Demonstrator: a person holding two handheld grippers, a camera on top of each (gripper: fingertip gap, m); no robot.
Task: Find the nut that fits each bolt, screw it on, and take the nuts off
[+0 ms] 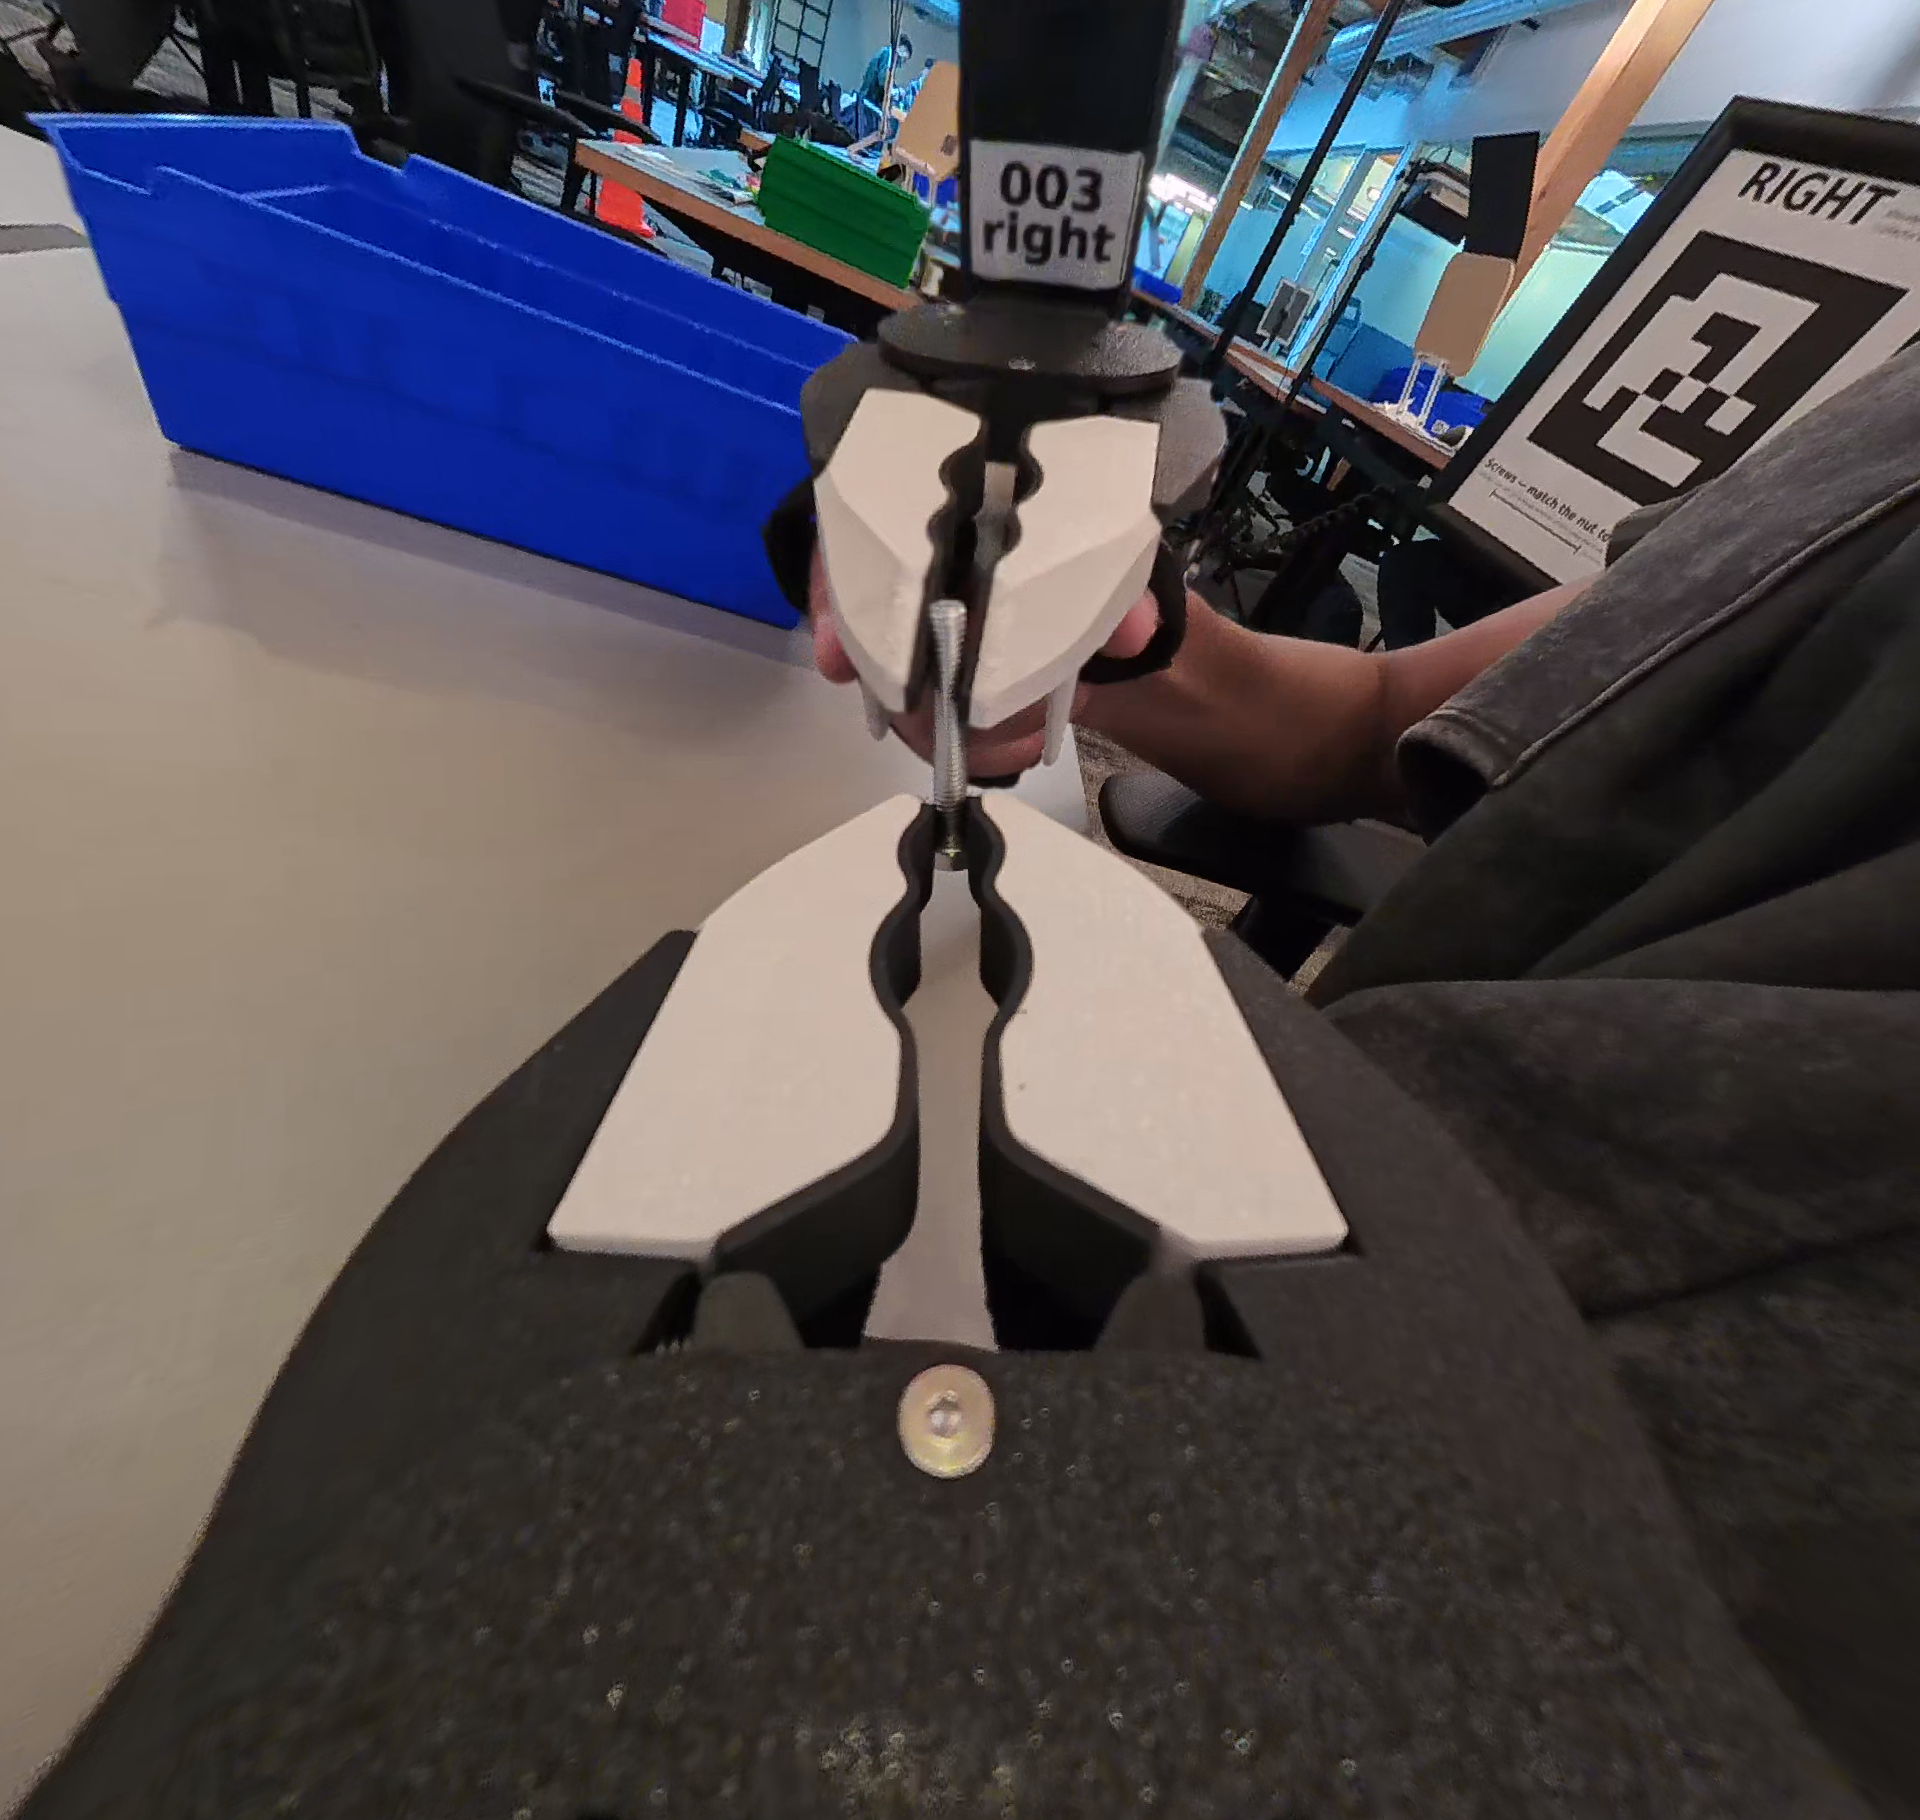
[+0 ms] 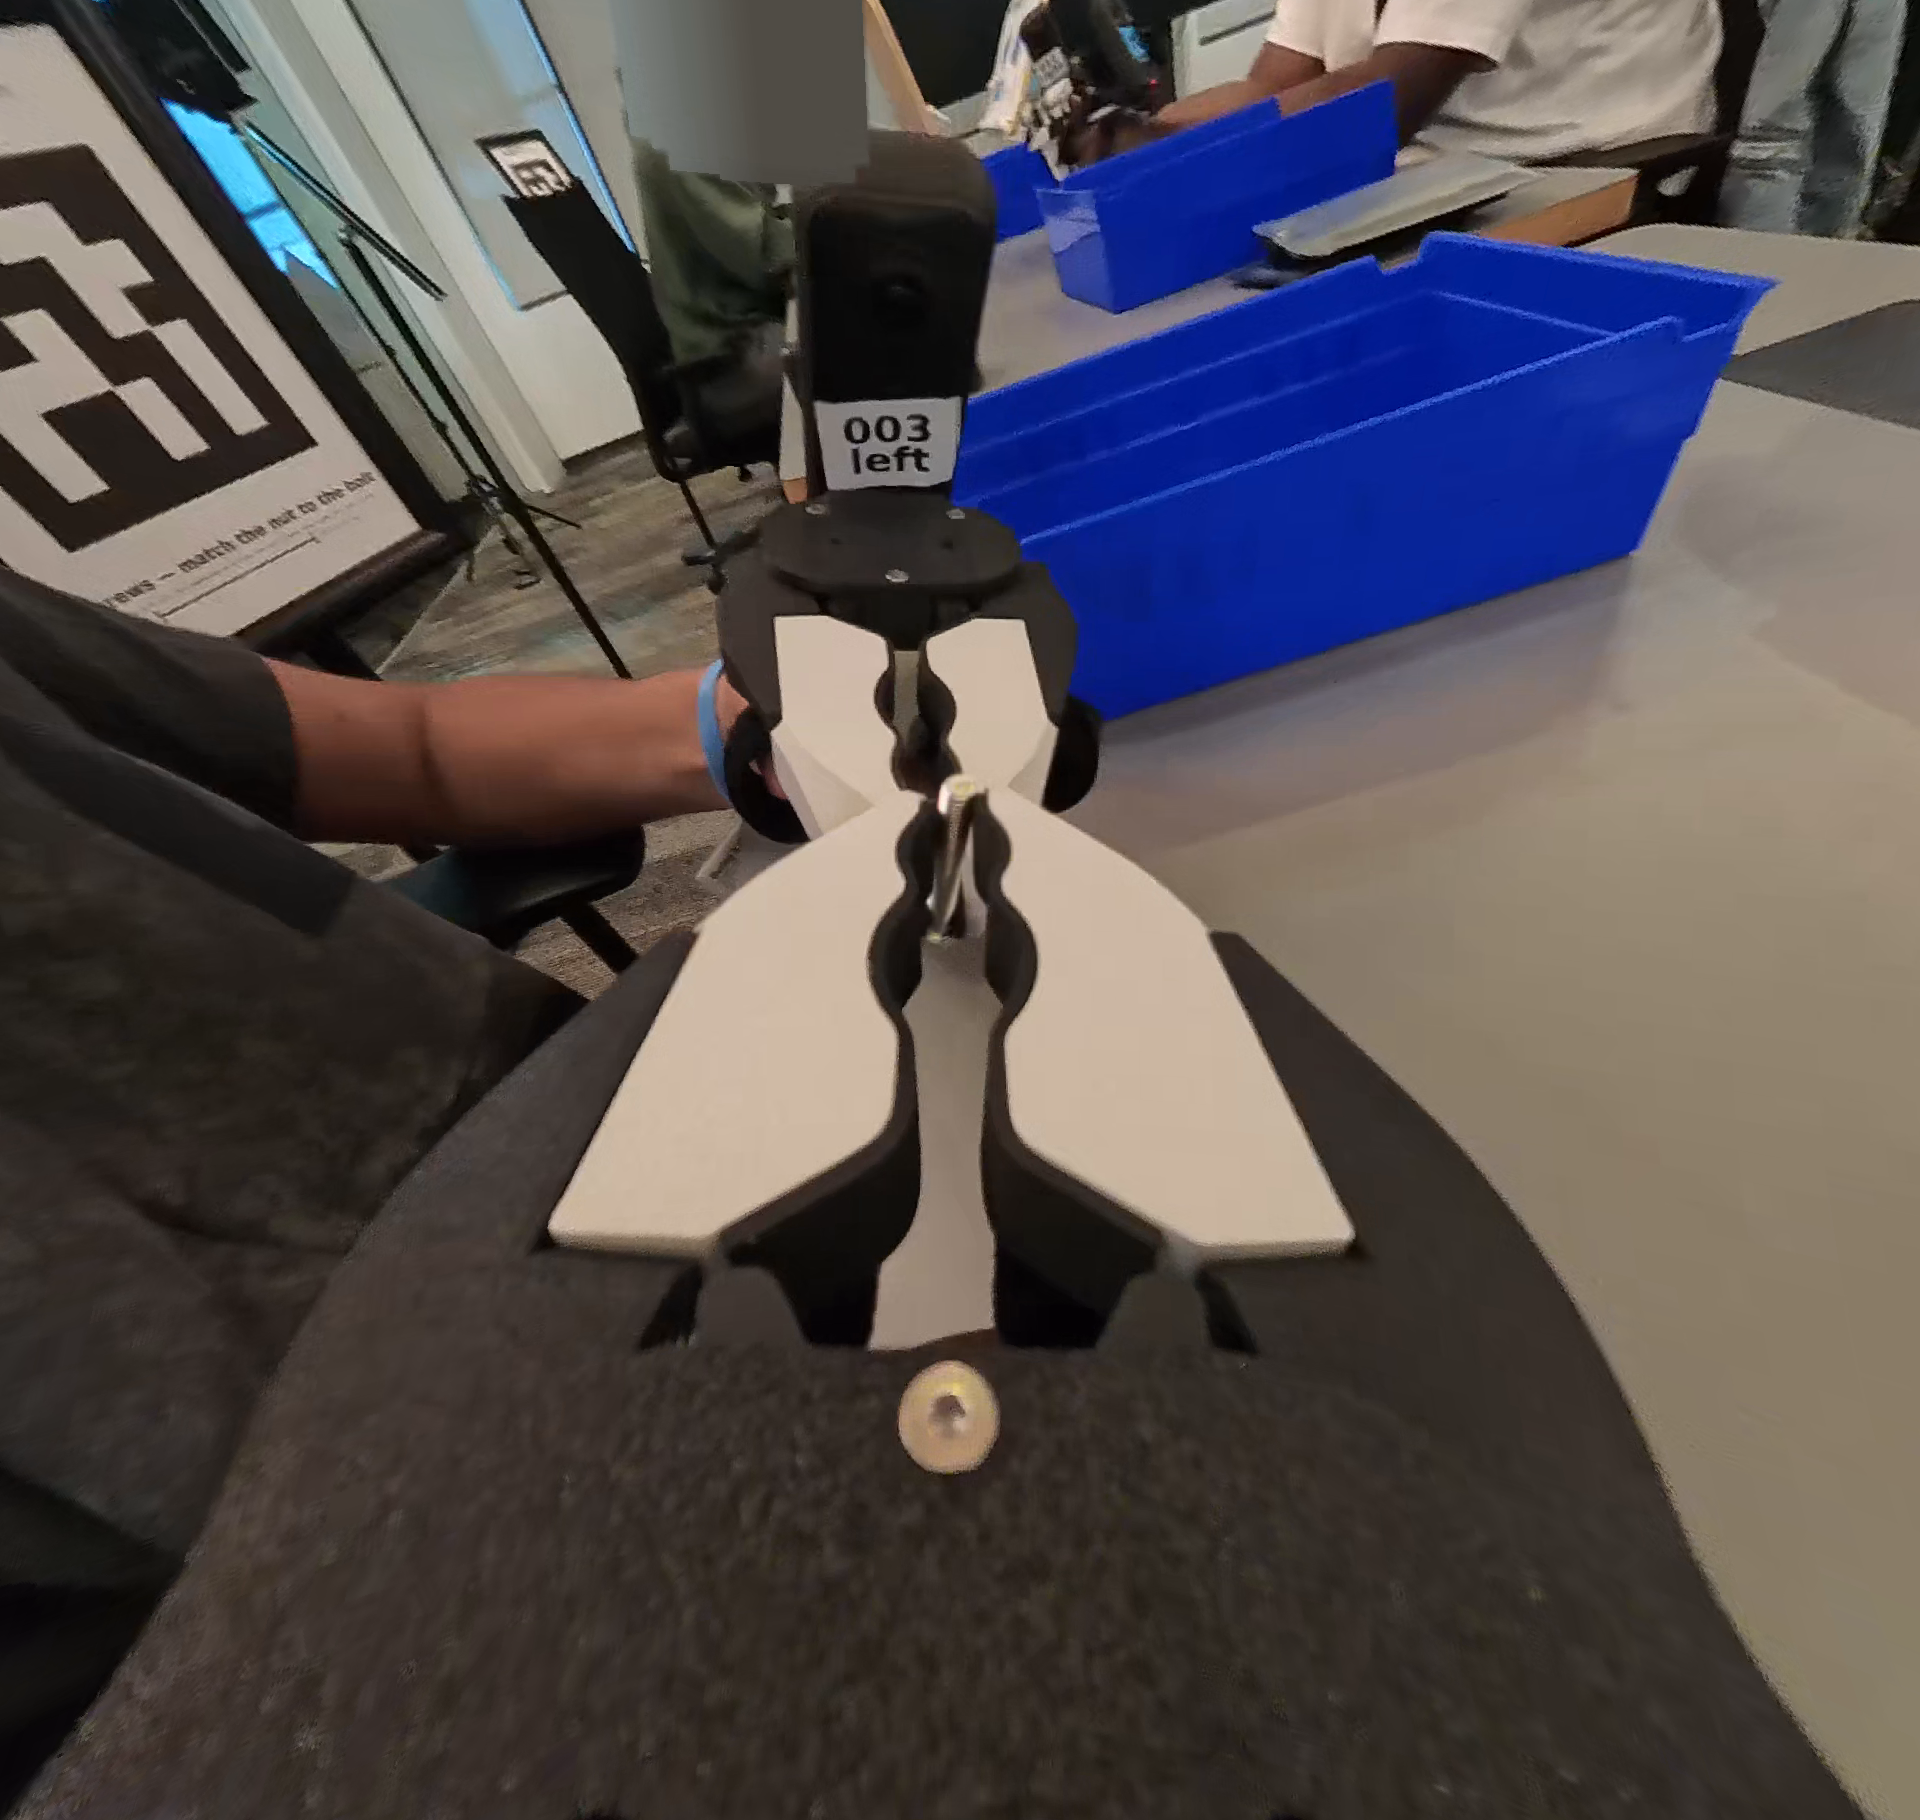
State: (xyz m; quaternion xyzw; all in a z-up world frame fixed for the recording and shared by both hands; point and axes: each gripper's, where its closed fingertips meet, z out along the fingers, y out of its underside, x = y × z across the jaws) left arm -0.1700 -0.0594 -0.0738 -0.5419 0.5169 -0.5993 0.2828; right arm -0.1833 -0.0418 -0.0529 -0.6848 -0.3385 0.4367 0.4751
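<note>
At the tips of our left gripper (image 1: 951,835) the jaws are pinched on a small metal piece, apparently a nut (image 1: 950,848), sitting in the first notch of the black pads. A silver bolt (image 1: 948,690) runs from that nut away toward our right gripper (image 1: 940,669), which faces us head-on; its white fingers (image 1: 873,565) are closed around the far part of the bolt's threaded shank.

From the right wrist view we see the same bolt (image 2: 951,861) lying lengthwise between our right gripper (image 2: 951,835) tips, clamped there, one end pointing back toward the camera. The left gripper (image 2: 914,762) meets it tip to tip from the far side; the nut itself is hidden in this view, so we cannot confirm how far it sits on the thread.

Both tools are held in the air just off the near edge of the grey table (image 1: 312,835). A hand (image 1: 997,742) wraps the right gripper's handle from behind; a forearm with a blue wristband (image 2: 712,731) leads to the left one.

Farther out, a blue bin (image 1: 436,357) stands on the table, well apart from the grippers. A framed black-and-white marker board (image 1: 1704,347) stands beside the person's dark sleeve (image 1: 1621,690). In the right wrist view a second person in a white shirt (image 2: 1507,14) sits at another table with more blue bins (image 2: 1205,201).
</note>
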